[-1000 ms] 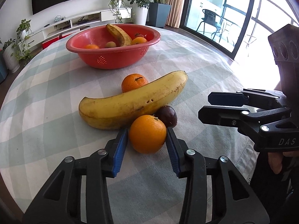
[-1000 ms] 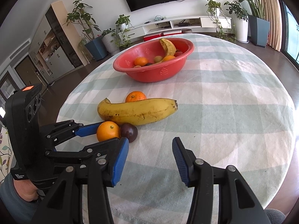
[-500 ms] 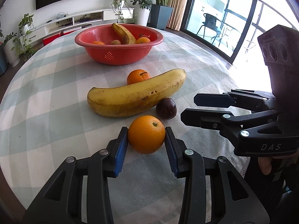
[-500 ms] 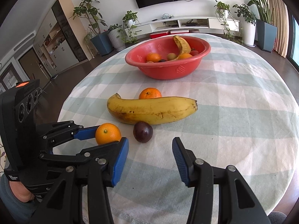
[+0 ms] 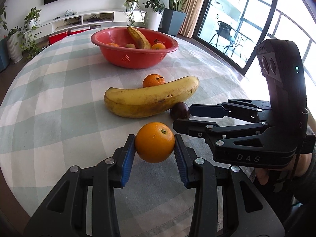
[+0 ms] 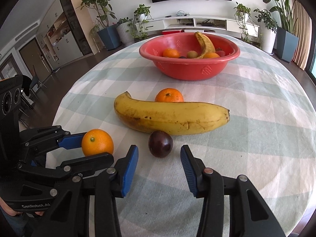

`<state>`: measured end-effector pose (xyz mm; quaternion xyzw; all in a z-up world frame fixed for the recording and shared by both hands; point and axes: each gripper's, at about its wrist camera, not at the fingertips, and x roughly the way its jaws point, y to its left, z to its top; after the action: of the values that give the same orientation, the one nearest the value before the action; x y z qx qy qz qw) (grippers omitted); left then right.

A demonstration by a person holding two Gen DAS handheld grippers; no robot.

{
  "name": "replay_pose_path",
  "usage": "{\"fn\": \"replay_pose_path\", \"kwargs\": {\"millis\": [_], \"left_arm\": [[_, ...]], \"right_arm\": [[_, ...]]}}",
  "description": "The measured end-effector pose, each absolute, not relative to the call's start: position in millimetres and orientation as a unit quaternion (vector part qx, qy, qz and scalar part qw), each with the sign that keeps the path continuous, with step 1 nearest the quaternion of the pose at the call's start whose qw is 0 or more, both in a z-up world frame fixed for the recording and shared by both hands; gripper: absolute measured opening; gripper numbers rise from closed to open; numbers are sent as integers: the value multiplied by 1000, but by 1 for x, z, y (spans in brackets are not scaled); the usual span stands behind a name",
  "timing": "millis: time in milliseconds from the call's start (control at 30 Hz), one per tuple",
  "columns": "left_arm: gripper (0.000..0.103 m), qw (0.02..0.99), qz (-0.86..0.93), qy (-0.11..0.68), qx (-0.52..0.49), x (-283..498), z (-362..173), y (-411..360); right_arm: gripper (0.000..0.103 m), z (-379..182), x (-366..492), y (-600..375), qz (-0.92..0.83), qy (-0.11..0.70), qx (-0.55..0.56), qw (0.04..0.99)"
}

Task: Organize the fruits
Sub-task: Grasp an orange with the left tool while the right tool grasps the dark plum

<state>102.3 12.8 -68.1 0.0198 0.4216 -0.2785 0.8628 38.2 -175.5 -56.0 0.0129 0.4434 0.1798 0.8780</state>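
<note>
here, left wrist view: the left gripper [image 5: 155, 154] has its blue pads [image 5: 127, 163] pressed against both sides of an orange [image 5: 155, 142], jaws closed onto it, above the checked tablecloth [image 5: 49, 102]. whether the orange touches the cloth cannot be told. beyond it a large banana [image 5: 152, 100] lies across the cloth, a mandarin [image 5: 154, 80] just behind it, touching or nearly so. a dark purple fruit [image 5: 179, 111] sits by the banana's near side, toward its right end. the right gripper [image 5: 184, 117] reaches in from the right, one blue finger just beside the purple fruit, jaws apart. farther back stands a red bowl [image 5: 134, 59] holding a second banana [image 5: 138, 39] and several small fruits.

right wrist view: the right gripper [image 6: 159, 167] is wide open with nothing held; the purple fruit [image 6: 160, 143] lies on the cloth just ahead of the gap between its fingers, no contact. the banana [image 6: 169, 116] lies directly behind the fruit, the mandarin [image 6: 169, 95] behind that. at left the left gripper [image 6: 88, 148] clamps the orange [image 6: 97, 142], near the banana's left end but apart from it. the red bowl [image 6: 189, 67] is well back on the tablecloth [image 6: 266, 118], with banana and small fruits inside.
</note>
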Motion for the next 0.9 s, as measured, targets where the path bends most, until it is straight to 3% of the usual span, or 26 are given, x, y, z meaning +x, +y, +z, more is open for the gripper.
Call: {"fn": "replay_pose_path", "kwargs": {"millis": [233, 900], "left_arm": [[36, 863, -277, 422, 16, 98, -66, 17], [36, 864, -274, 423, 11, 94, -65, 20]], "right_arm": [[47, -58, 41, -172, 179, 442, 7, 879], [29, -60, 46, -175, 179, 439, 14, 880]]}}
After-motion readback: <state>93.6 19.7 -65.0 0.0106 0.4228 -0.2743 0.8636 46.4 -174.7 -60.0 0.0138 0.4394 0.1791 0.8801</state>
